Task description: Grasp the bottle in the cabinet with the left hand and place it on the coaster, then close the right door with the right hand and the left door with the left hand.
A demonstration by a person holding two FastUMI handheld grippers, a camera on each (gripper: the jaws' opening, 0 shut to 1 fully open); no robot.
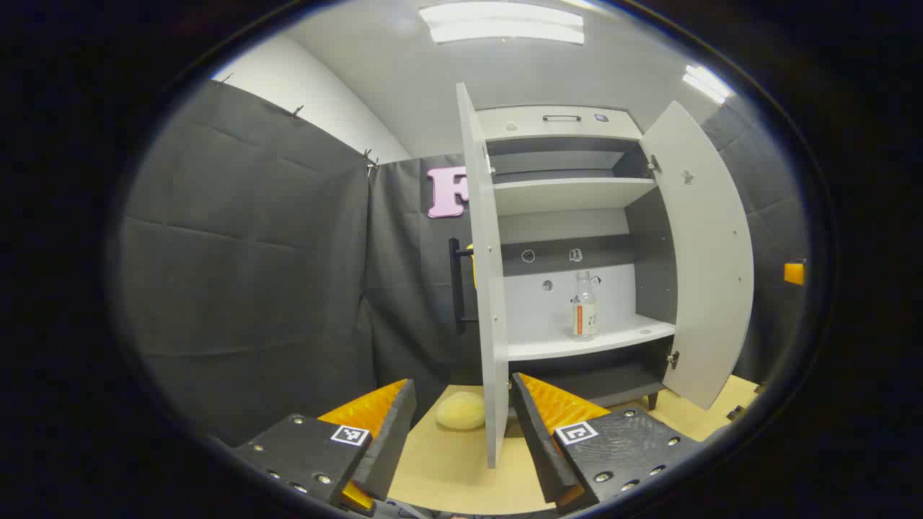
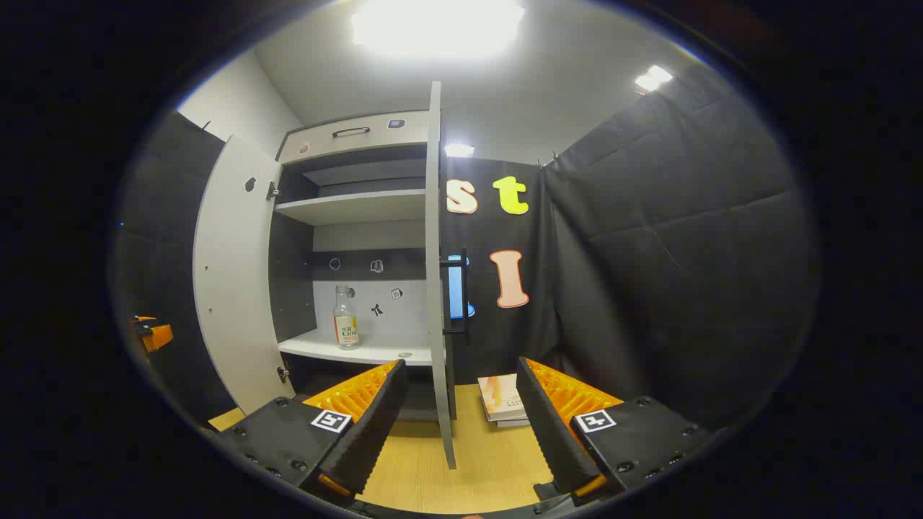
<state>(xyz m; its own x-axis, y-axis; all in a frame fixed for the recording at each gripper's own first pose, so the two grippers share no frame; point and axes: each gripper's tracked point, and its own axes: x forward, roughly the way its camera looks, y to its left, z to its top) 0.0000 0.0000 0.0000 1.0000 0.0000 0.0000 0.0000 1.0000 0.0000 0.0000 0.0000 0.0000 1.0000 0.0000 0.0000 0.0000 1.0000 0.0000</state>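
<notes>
Both tools gape before open doors; bottle (image 1: 585,305) stands shelved.

The bottle (image 1: 585,306) is appearing as clear glossy glass or plastic, the cabinet (image 1: 570,194) as smooth matt board, the worktop (image 1: 454,461) as pale wood-look laminate.

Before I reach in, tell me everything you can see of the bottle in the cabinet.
The bottle is small, clear and glass-like, with a narrow neck, a pale cap and an orange-and-white label. It stands upright and alone on the cabinet's lower white shelf, between both open doors. Nothing touches it but the shelf.
</notes>
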